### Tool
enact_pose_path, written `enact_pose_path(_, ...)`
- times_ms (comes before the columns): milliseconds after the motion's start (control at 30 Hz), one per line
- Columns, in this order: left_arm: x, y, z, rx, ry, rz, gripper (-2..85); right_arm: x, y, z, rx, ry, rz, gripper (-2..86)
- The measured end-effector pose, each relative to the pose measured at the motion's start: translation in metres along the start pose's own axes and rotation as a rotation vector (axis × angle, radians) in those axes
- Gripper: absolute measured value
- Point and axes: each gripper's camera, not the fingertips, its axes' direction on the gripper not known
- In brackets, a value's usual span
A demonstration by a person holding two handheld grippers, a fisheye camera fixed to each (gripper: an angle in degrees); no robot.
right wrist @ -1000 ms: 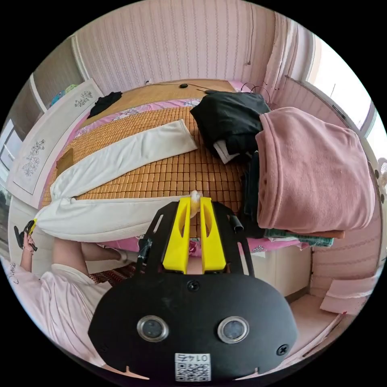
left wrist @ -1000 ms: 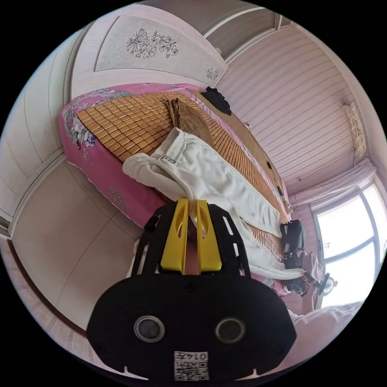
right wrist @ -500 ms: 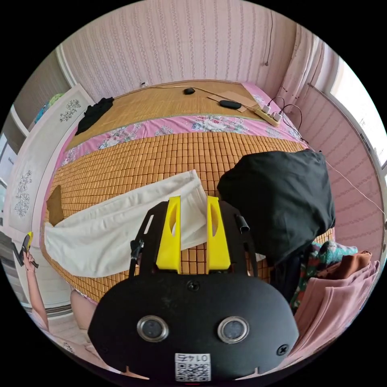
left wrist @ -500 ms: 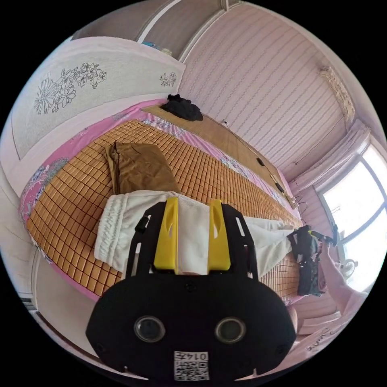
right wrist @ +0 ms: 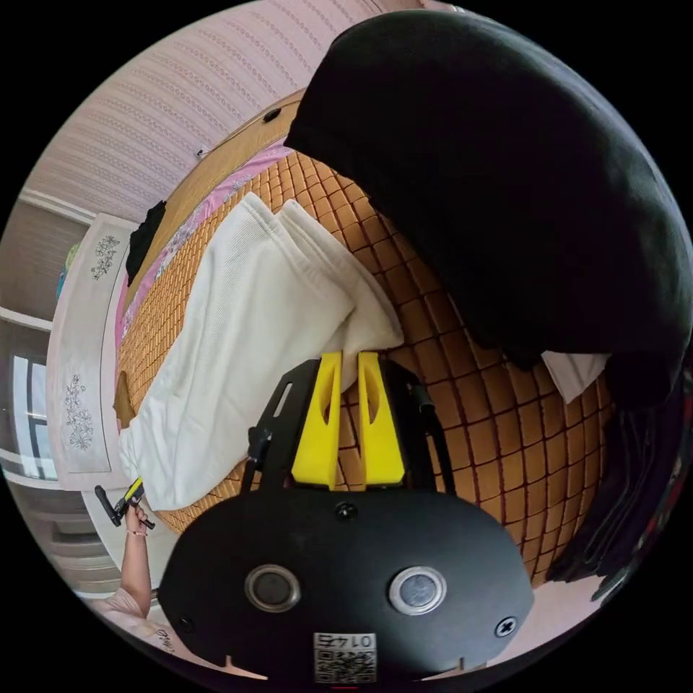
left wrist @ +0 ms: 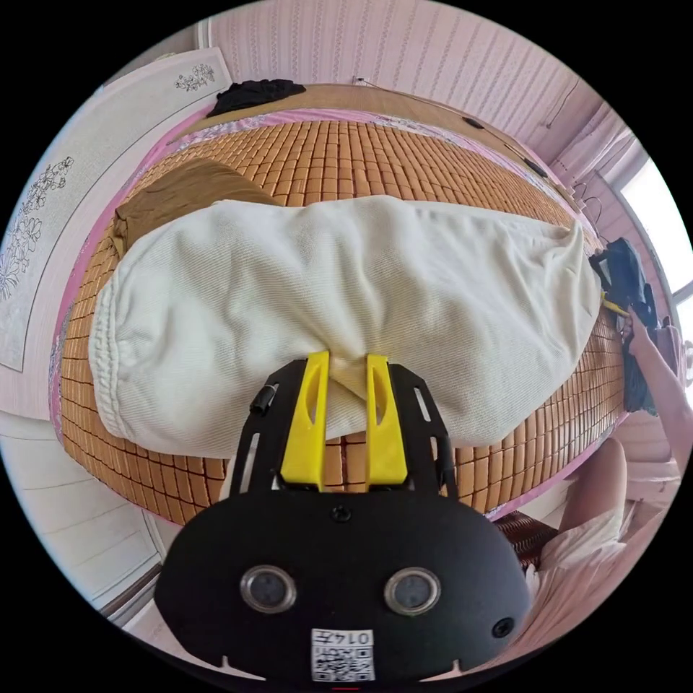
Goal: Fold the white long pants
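White long pants point(left wrist: 346, 289) lie folded lengthwise on the bed's bamboo mat point(left wrist: 375, 151), just ahead of both claws. My left claw point(left wrist: 345, 368) is clenched on a pinch of fabric at the near edge. My right claw point(right wrist: 349, 364) has its jaws nearly together at the cuff end point(right wrist: 361, 317); I cannot tell whether they grip it. A black garment point(right wrist: 505, 180) lies beyond it to the right.

Both views bright, daylit. Window point(left wrist: 660, 216) at right rim of left gripper view blown out to white. Shadows soft. Strong fisheye bending toward the black circular borders. Focus sharp overall; black garment point(right wrist: 505, 180) in right gripper view shows almost no detail.
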Motion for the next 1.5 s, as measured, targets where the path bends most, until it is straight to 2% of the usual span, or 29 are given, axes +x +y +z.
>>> enact_pose_path(200,0.046,-0.007,-0.007,-0.120,-0.112,0.134,0.7,0.026,0.066,-0.055,0.065,-0.004,-0.122,1.4)
enact_pose_path(400,0.087,0.031,-0.021,-0.194,-0.044,0.196,0.4,0.084,0.190,-0.111,0.067,0.004,-0.058,2.8)
enact_pose_path(467,0.097,0.036,-0.033,-0.197,-0.031,0.190,0.7,0.102,0.212,-0.116,0.024,0.073,-0.011,3.6)
enact_pose_path(533,0.123,0.033,-0.058,-0.153,-0.074,0.217,0.8,0.117,0.232,-0.130,0.062,0.151,0.055,3.2)
enact_pose_path(600,0.153,0.025,-0.079,-0.098,-0.086,0.284,0.7,0.129,0.253,-0.150,0.154,0.139,0.082,3.3)
enact_pose_path(767,0.279,-0.015,-0.089,-0.010,0.005,0.577,2.5,0.141,0.242,-0.130,0.105,0.078,0.023,8.2)
enact_pose_path(900,0.396,-0.058,-0.044,0.004,0.024,0.794,5.1,0.149,0.206,-0.105,0.056,0.010,0.014,11.8)
enact_pose_path(967,0.438,-0.079,-0.021,-0.043,0.052,0.844,6.2,0.154,0.191,-0.093,-0.004,-0.011,0.014,10.9)
enact_pose_path(1033,0.487,-0.100,0.000,-0.056,0.037,0.911,7.0,0.159,0.185,-0.086,-0.030,0.057,0.028,7.7)
enact_pose_path(1200,0.541,-0.132,0.016,-0.076,0.053,0.950,7.4,0.166,0.219,-0.149,0.124,0.005,-0.022,4.0)
enact_pose_path(1300,0.566,-0.140,0.029,-0.101,0.049,0.988,7.3,0.194,0.225,-0.119,-0.014,0.017,0.058,4.7)
enact_pose_path(1400,0.585,-0.141,0.055,-0.169,-0.009,1.037,7.1,0.205,0.222,-0.114,-0.009,-0.005,0.073,5.7)
enact_pose_path(1500,0.591,-0.146,0.059,-0.183,0.041,1.055,3.7,0.213,0.221,-0.113,-0.012,-0.019,0.073,6.1)
